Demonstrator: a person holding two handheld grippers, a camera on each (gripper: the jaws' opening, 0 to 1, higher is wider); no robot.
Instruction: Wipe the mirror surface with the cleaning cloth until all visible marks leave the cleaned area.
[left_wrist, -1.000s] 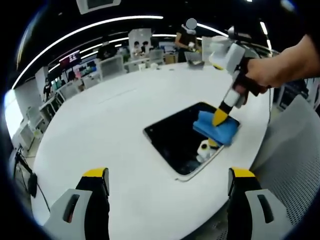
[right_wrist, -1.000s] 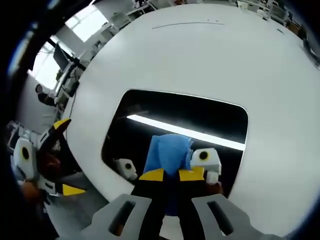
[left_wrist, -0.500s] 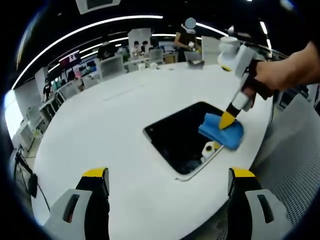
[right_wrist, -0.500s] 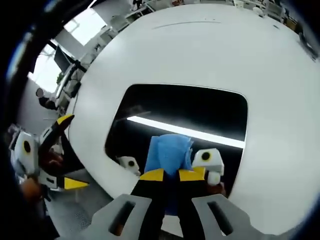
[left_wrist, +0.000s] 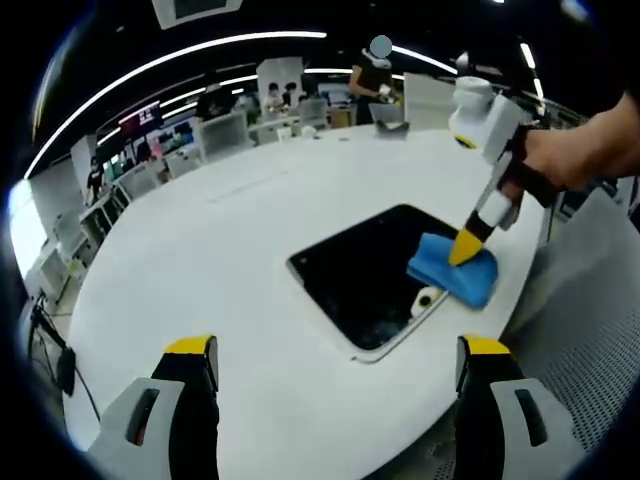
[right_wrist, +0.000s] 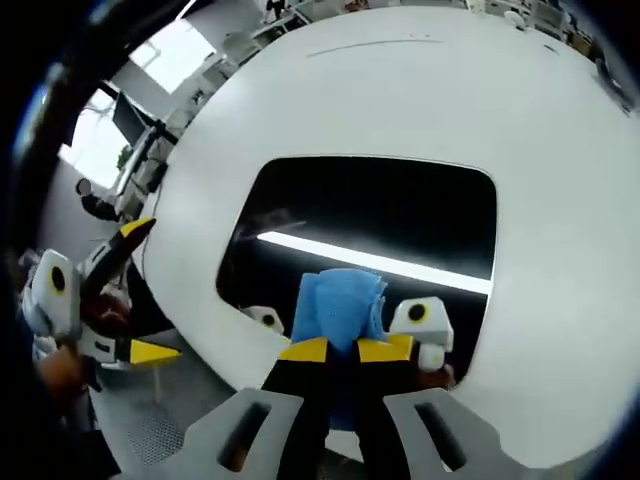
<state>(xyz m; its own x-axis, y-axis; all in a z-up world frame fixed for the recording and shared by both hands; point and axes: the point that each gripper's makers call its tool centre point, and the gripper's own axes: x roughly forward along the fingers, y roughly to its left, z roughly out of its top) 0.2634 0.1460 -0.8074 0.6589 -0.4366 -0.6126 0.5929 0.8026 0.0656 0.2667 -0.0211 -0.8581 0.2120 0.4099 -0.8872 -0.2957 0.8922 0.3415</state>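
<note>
Your right gripper (right_wrist: 340, 350) has its jaws clamped on the blue cloth (right_wrist: 338, 305), pressed at the mirror's (left_wrist: 365, 275) edge nearest your right hand (left_wrist: 570, 155). The left gripper (left_wrist: 335, 350), jaws apart, hangs above the white worktop (left_wrist: 200, 250). The left gripper view shows the mirror lying diagonally.

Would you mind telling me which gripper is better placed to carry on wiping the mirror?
The right gripper: its jaws are shut on the blue cloth, which lies on the mirror. The left gripper hangs open, off the table's edge, holding nothing.
</note>
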